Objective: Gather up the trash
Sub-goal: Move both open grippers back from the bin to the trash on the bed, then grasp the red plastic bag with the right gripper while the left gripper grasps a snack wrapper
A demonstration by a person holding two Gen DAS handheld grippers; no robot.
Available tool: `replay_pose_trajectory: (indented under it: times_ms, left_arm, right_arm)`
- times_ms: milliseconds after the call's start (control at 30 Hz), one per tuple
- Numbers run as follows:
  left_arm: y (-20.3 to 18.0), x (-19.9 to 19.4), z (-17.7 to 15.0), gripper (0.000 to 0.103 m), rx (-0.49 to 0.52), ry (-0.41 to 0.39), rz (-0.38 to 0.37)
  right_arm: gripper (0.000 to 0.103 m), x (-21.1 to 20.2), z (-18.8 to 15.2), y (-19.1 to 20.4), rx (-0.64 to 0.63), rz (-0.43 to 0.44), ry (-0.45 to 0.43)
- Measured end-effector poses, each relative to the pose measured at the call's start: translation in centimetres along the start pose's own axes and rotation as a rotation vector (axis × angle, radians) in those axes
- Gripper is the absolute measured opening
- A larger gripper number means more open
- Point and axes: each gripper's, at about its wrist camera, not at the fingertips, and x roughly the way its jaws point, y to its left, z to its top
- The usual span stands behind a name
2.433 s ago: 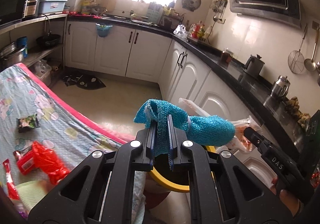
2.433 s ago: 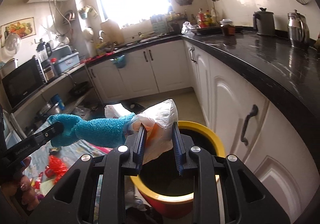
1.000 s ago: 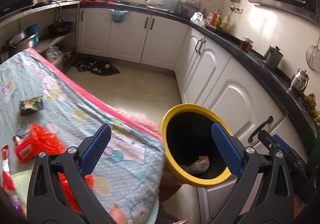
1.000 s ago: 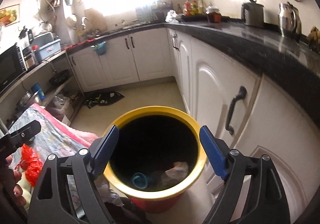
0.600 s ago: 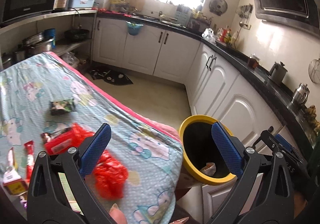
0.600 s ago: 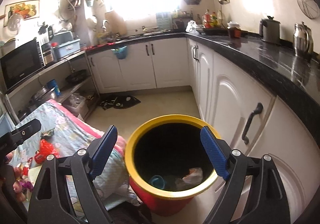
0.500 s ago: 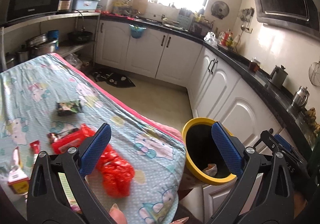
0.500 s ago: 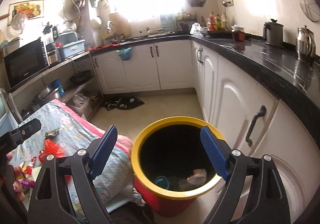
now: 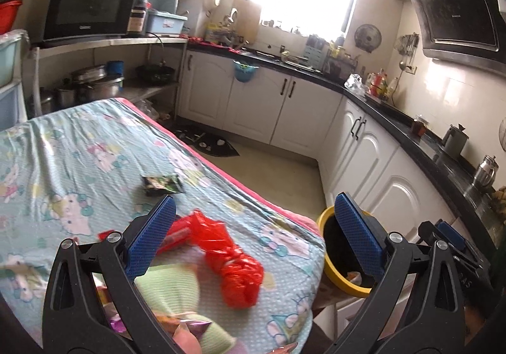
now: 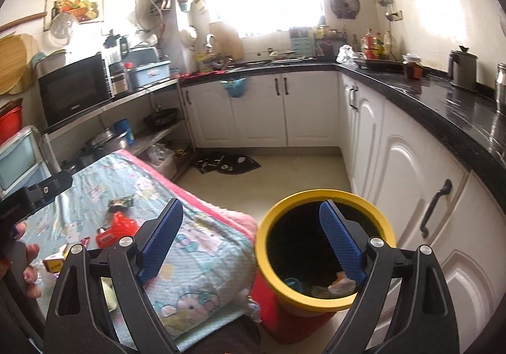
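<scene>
Left gripper (image 9: 254, 237): jaws spread wide, nothing between them. Right gripper (image 10: 251, 241): jaws still opening, empty too. Landmark: yellow-rimmed bin (image 10: 325, 249), on the floor against the bench (image 10: 167, 221); scraps lie in its bottom. On the bench beside the bin, a red plastic bag (image 9: 234, 262); farther off, a dark wrapper (image 9: 161, 183).

No readable text.
Small marks on the microwave (image 9: 85, 3) and range hood (image 9: 458, 21): too blurred to read.
</scene>
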Motion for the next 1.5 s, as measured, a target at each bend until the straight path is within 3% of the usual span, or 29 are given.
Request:
replay_pose_trajectory:
  times_ms: [500, 1100, 1200, 1500]
  left_arm:
    - [4.5, -3.0, 0.5, 0.092, -0.016, -0.033, 0.090]
    - [13.2, -5.7, -1.0, 0.092, -0.198, 0.020, 0.197]
    - [14.5, -5.5, -1.8, 0.092, -0.240, 0.055, 0.189]
    - [17.5, -4.1, -5.5, 0.092, -0.452, 0.205, 0.073]
  right_arm:
    - [0.086, -0.5, -0.6, 7.1, -0.123, 0.147, 0.027]
    - [0.086, 3.2, -2.4, 11.2, -0.198, 0.235, 0.143]
    - [0.086, 3.9, -2.6, 11.4, -0.202, 0.238, 0.155]
    - [0.086, 6.3, -3.3, 11.9, -0.224, 0.216, 0.192]
